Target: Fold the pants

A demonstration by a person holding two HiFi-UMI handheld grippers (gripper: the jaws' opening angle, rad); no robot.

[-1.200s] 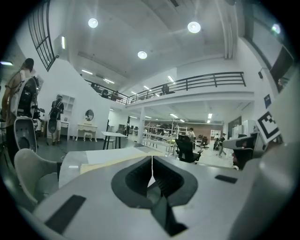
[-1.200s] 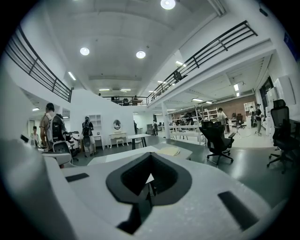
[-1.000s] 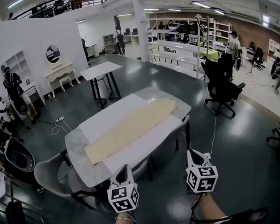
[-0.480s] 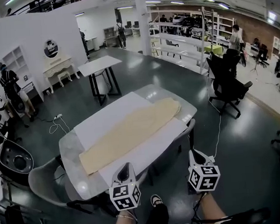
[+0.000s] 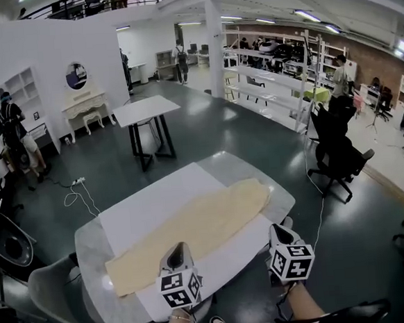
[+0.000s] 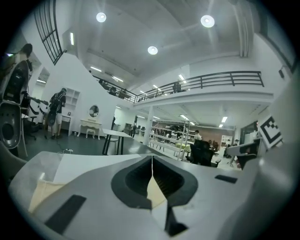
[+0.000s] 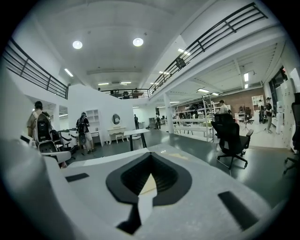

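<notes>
Closer than a second ago, the counter (image 5: 90, 267) now sits just ahead, the tan pants (image 5: 193, 224) flat along its white sheet (image 5: 133, 215). Left gripper (image 5: 175, 250) and right gripper (image 5: 276, 231) hang near the front edge, jaws closed and empty; I'd open both before pinching one end

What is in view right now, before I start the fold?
long beige cloth pants: one, beige, flat along the table
white rectangular sheet: one, white, under the pants
grey rounded table: one, grey, just ahead
grey moulded chair: one, grey, at the table's left end
black office chair: one, black, right of the table
small white-topped table: one, white, black legs, beyond
white dressing table: one, white, by the far wall
left claw: one, grey, shut, empty, at the table's near edge
right claw: one, grey, shut, empty, near the table's right corner
</notes>
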